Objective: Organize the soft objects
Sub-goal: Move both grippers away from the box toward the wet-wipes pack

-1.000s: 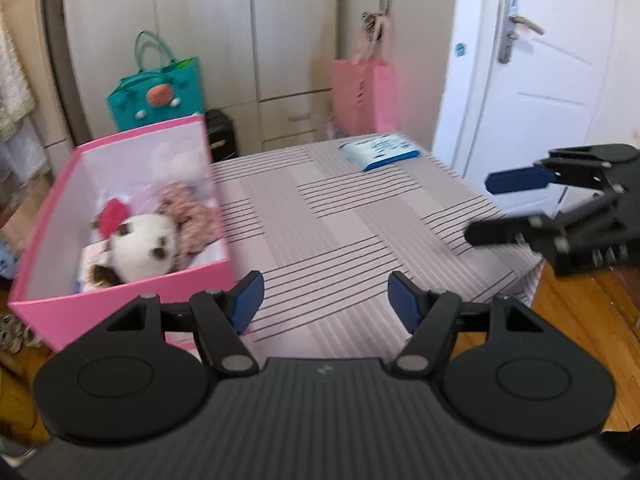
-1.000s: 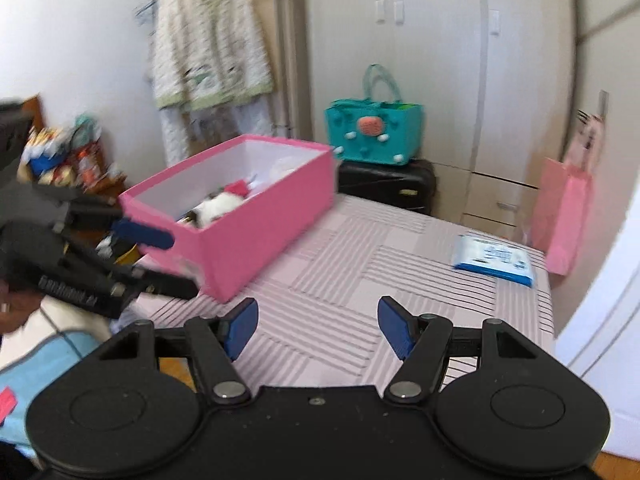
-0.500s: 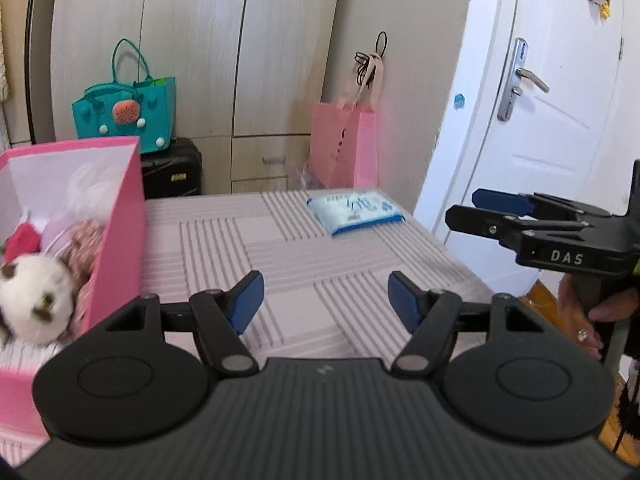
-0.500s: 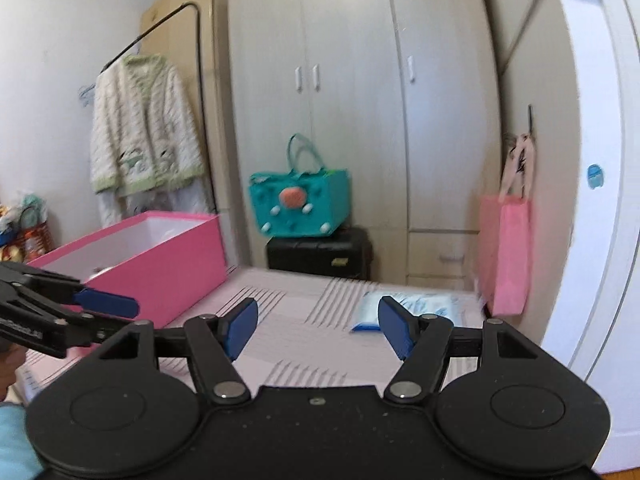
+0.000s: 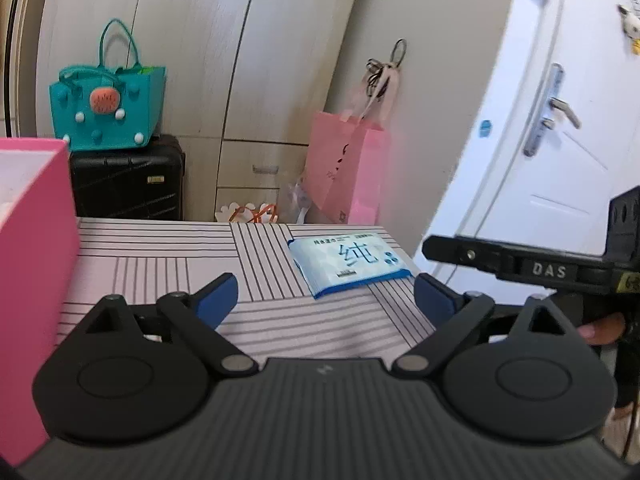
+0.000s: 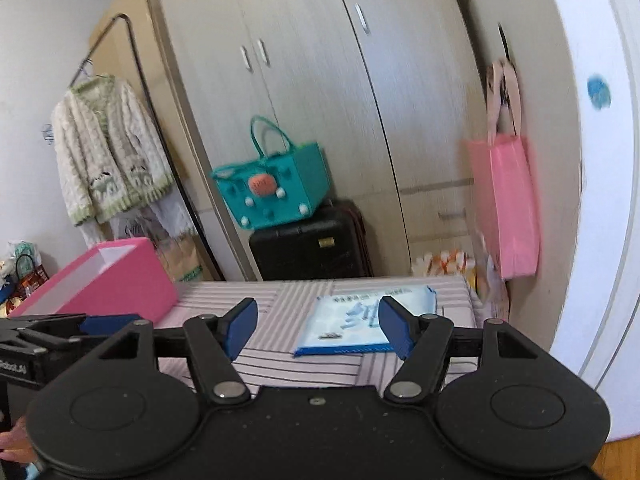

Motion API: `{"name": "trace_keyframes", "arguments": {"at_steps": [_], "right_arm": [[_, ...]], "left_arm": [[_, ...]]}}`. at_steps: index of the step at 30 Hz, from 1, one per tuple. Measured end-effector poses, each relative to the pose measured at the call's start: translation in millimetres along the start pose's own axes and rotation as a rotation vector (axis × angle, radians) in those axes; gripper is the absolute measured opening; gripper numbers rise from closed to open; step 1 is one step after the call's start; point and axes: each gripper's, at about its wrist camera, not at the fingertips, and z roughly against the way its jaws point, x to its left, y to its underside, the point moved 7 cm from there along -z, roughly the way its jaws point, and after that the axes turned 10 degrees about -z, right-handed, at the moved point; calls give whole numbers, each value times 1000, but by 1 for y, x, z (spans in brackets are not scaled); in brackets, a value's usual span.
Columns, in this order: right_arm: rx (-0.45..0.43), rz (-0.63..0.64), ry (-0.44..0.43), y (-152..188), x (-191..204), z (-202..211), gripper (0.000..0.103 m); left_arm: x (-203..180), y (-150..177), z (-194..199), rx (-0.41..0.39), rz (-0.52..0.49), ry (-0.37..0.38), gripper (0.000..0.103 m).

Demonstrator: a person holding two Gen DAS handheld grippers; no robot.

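Note:
A blue and white pack of wipes point(image 5: 347, 262) lies flat at the far right of the striped table point(image 5: 160, 264); it also shows in the right wrist view point(image 6: 352, 326). My left gripper point(image 5: 326, 300) is open and empty, low over the table, short of the pack. My right gripper point(image 6: 318, 326) is open and empty, its jaws framing the pack from behind. The pink box point(image 5: 32, 280) stands at the left; its contents are hidden from here. It shows in the right wrist view too point(image 6: 104, 280).
A teal bag point(image 5: 108, 100) sits on a black suitcase point(image 5: 128, 180) behind the table. A pink paper bag point(image 5: 348, 172) hangs by the wardrobe. A white door point(image 5: 560, 140) is at the right. A cardigan point(image 6: 108, 152) hangs on a rack.
Both grippers have swung right and dropped lower, away from the pink box and toward the wipes pack. The soft toys in the box have gone out of sight. Both stay open.

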Motion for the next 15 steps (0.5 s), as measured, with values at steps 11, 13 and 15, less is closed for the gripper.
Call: {"name": "trace_keyframes", "arguments": {"at_steps": [11,13,15], "right_arm": [[101,-17,93,-5,-47,-52,88],[111,-16,89,-1,-51,-55,87],[122,-38,70,2,-53,-59,85]], "left_arm": [[13,-13,-81,116,124,7,98],[15,-12,-92,157,160,36,96],[17,-11,-104,178,213,67,88]]}}
